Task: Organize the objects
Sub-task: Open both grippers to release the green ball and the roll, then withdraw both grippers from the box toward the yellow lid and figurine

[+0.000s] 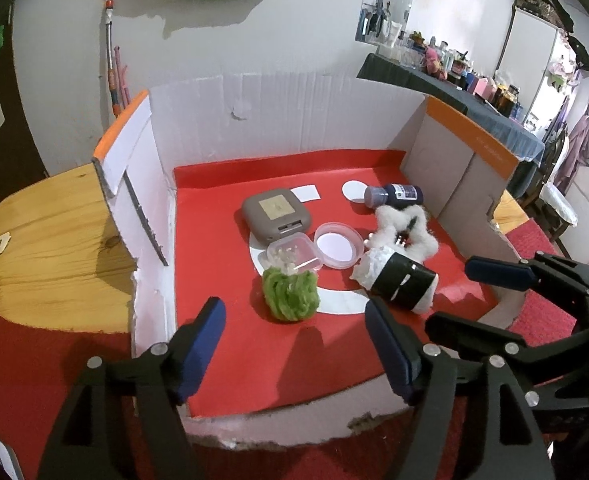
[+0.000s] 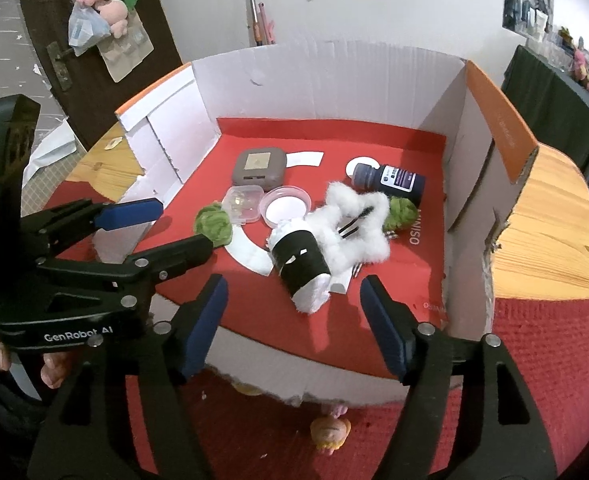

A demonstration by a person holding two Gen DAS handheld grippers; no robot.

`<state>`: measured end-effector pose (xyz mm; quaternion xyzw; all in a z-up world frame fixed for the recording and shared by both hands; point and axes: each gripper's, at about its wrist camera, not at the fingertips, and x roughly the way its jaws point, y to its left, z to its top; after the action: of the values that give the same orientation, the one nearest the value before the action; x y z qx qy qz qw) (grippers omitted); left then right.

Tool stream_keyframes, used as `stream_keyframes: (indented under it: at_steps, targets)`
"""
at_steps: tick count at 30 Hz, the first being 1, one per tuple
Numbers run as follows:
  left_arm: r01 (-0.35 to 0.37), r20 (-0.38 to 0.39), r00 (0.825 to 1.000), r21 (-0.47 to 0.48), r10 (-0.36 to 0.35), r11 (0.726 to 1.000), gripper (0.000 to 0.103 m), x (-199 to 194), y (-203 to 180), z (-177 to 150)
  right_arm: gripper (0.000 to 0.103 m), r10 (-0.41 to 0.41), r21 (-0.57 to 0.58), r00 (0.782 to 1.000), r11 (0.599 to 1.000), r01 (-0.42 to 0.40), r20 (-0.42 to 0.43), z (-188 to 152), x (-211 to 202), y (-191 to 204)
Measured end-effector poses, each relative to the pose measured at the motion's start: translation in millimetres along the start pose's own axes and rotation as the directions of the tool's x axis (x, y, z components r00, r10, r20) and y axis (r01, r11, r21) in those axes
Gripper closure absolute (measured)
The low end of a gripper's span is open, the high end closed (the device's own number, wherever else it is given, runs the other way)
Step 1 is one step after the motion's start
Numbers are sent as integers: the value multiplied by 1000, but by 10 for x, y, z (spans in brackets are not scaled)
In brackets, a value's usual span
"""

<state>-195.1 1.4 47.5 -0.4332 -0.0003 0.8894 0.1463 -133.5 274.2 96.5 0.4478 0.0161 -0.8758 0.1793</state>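
the left claw is open wide and holds nothing. its 2 blue pads hang in the air above the near edge of the cardboard box, and touch nothing. the right claw is open wide too, and it is empty. it hangs over the near edge of the same box, just beside the left claw.

all the little things lie in the box on its red floor. a green fuzzy ball sits near the front. just behind it is a small clear box, and next to that a round clear lid. a gray case lies further back. a white roll with a black band lies on its side, touching a white fluffy star ring. a dark bottle lies on its side at the back.

a 2nd green ball peeks out from behind the fluffy ring; only the right camera shows it. the small black thing on the ring is hard to make out. a little doll below the box is partly hidden.
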Motion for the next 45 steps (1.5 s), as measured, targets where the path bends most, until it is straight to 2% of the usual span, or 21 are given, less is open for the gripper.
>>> stream_keyframes:
  at_steps: [4,14,18,22,28,37,45]
  targets:
    - [-3,13,1000,2,3,1000,23,-84,-20,-27,29,-4,-3,1000,1000,4,11,-30,-78,37]
    - [-8,36,999,-1,8,1000,21,-282,-34,-137,22,-6,-14,999,1000,7,35,-159,-312,135]
    - [-12,48,999,-5,12,1000,16,-364,-38,-195,21,-8,-21,999,1000,9,40,-215,-388,183]
    - [-14,55,998,-7,14,1000,10,-436,-40,-251,16,-10,-30,999,999,12,51,-270,-465,241]
    - [-13,56,998,-19,14,1000,10,-505,-30,-335,11,-24,-42,998,999,27,63,-353,-563,314]
    - [-10,71,997,-24,12,1000,5,-614,-65,-450,10,-26,-48,997,998,30,71,-496,-671,376]
    - [-4,82,997,-19,6,1000,4,-712,-113,-543,10,-27,-54,997,998,31,71,-617,-728,438]
